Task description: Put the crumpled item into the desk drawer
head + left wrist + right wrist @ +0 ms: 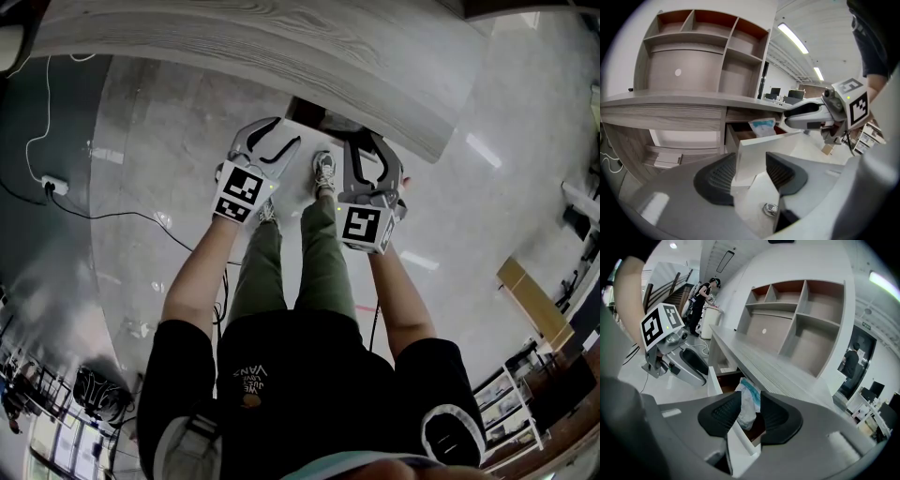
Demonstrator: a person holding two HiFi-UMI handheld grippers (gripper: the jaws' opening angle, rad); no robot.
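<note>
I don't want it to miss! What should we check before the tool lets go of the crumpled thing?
1. Drawer pulled open: ok.
2. Crumpled item above the drawer's inside, not the floor: ok.
3. Right tool closed on the crumpled item: ok.
4. Left tool gripping the drawer front: ok.
5. Enough room inside the drawer: cannot tell.

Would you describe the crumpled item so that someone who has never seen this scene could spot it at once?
Find the wood-grain desk under the wall shelves, then the one drawer pulled open beneath its top. The crumpled item rises from that drawer, between the jaws of the right gripper. It alone is a soft white wad with blue patches; all around is flat board.
</note>
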